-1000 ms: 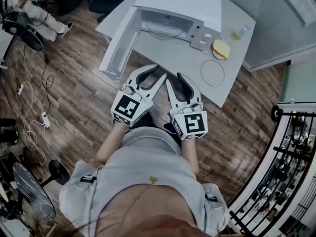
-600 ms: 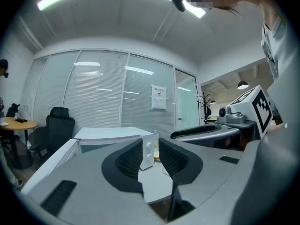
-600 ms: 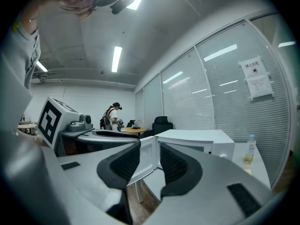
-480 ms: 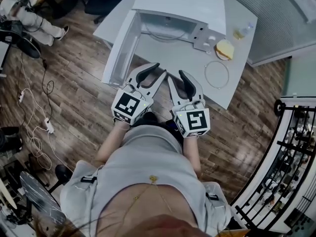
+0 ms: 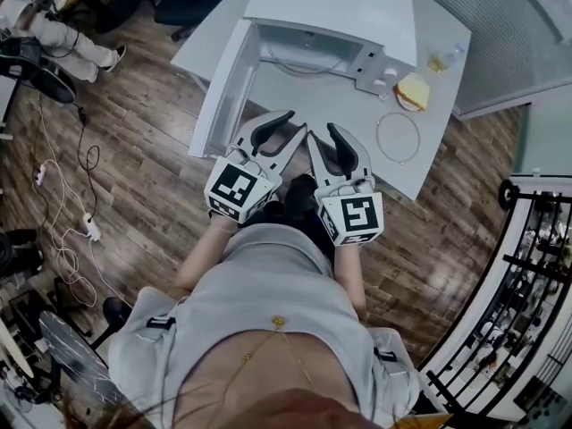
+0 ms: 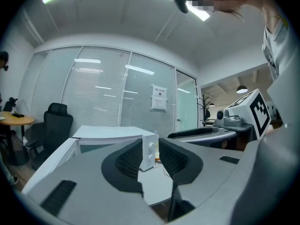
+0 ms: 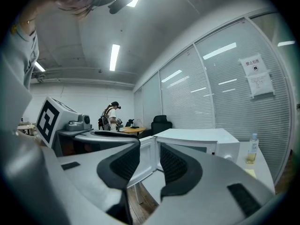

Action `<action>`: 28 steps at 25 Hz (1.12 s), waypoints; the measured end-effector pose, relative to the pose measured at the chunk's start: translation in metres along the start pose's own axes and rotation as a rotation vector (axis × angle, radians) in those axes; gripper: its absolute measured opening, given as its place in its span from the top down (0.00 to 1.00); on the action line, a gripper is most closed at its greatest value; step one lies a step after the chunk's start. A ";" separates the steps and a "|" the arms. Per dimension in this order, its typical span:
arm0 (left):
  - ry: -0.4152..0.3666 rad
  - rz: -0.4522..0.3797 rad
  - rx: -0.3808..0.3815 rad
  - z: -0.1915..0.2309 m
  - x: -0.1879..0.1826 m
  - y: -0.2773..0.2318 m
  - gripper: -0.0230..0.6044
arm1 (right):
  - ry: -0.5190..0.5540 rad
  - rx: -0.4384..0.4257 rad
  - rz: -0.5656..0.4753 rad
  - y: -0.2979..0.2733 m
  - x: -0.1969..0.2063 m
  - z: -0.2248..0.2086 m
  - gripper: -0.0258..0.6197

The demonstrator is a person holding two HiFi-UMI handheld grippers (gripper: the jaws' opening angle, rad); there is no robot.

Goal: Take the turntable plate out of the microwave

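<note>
2 tools [image 5: 288,129] [image 5: 323,136] nr table [image 5: 299,92] edge

Nothing here can truly be read. A white paper notice [image 7: 257,76] is stuck on the glass partition wall [image 7: 211,93] — it has a line of dark characters at its top, a small round symbol under that, then fine print, all too small to make out. The only other marks are coded ones: a black-and-white square marker [image 5: 236,186] on the cube of the left tool [image 5: 290,125], and a second square marker [image 5: 354,217] on the cube of the right tool [image 5: 323,134] — patterns, not letters.
</note>
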State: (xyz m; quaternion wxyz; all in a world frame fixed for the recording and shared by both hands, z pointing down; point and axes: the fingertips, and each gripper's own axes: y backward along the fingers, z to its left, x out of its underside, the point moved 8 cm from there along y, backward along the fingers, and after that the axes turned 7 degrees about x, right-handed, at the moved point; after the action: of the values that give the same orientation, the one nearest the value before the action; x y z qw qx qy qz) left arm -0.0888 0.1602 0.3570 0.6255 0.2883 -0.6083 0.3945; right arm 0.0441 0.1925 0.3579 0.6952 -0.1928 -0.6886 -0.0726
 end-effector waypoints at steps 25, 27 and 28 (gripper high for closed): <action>0.010 0.024 -0.089 0.094 -0.024 -0.100 0.79 | -0.019 -0.109 0.008 -0.120 -0.022 -0.087 0.77; 0.019 0.020 -0.100 0.100 -0.026 -0.107 0.79 | -0.018 -0.120 0.008 -0.129 -0.025 -0.095 0.77; 0.025 0.017 -0.105 0.103 -0.028 -0.110 0.79 | -0.016 -0.126 0.006 -0.133 -0.027 -0.098 0.77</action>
State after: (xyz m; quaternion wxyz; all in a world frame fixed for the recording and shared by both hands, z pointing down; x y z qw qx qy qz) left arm -0.0490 0.0125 0.3524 0.6440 0.2447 -0.6228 0.3708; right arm 0.0857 0.0303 0.3562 0.6763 -0.2391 -0.6876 -0.1122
